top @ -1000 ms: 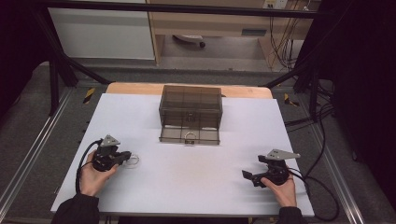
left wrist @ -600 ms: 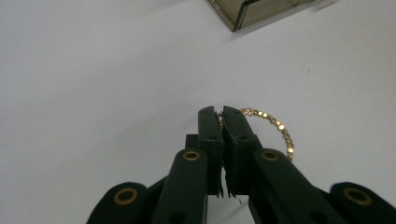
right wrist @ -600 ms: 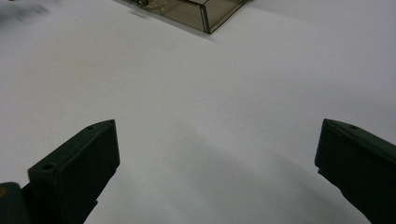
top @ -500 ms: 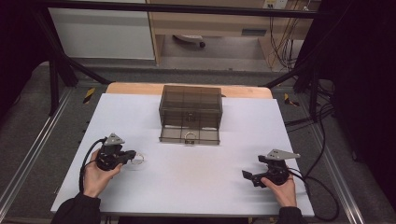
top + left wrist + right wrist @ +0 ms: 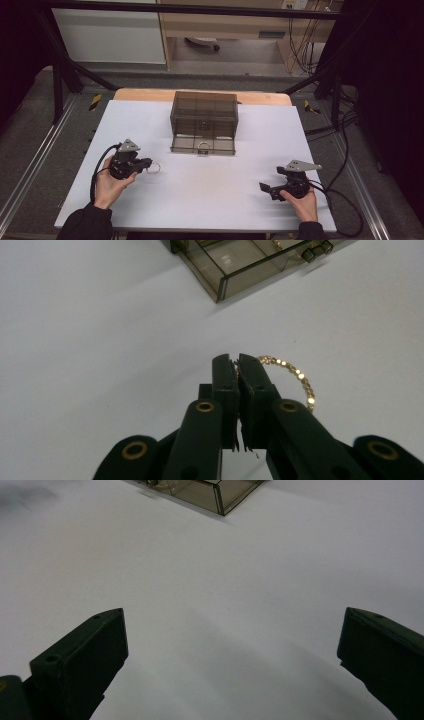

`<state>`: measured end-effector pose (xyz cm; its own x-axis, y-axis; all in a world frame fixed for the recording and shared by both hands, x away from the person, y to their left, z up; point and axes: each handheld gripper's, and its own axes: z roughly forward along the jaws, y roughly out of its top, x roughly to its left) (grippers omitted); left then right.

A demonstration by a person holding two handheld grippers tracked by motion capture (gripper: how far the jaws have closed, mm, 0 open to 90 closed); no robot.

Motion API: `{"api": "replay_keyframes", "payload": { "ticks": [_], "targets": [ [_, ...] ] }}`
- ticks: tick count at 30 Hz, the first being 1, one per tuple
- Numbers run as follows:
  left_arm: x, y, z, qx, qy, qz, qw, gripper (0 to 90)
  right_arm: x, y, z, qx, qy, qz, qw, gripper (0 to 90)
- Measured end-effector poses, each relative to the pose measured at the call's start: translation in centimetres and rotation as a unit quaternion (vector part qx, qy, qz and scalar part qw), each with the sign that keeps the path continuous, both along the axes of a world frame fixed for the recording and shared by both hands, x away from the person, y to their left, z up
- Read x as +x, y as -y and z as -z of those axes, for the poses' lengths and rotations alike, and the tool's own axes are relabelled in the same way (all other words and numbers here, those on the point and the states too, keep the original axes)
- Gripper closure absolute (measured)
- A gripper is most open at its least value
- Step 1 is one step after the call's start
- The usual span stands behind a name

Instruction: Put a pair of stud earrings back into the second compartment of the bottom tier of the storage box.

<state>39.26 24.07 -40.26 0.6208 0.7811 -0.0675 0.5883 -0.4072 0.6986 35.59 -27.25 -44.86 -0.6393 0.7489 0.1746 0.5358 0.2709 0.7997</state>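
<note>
A: Bracelet (image 5: 292, 375) check. We are seeing the left gripper (image 5: 238, 361) pinching the gold beaded ring, jaws pressed together on its near edge, over the white table (image 5: 210, 185).

B: Agreed. From above, the loop is sticking out at the tip of that gripper, left of the smoky box (image 5: 204, 121) and apart from it.

A: Right gripper (image 5: 232, 630)?

B: We are noting its jaws standing wide apart, nothing between them, only bare tabletop.

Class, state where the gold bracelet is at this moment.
The gold bracelet is pinched in the left gripper, at the table's left, short of the smoky box's open drawer.
</note>
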Motion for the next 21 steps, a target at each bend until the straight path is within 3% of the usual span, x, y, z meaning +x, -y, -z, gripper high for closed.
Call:
{"api": "replay_keyframes", "payload": {
  "ticks": [21],
  "targets": [
    [1.7,4.3,-1.9,-0.008,0.009,0.028,0.9995,86.6,0.0,0.0,0.0,-0.001,0.0,0.0,1.0,0.6]
  ]
}}
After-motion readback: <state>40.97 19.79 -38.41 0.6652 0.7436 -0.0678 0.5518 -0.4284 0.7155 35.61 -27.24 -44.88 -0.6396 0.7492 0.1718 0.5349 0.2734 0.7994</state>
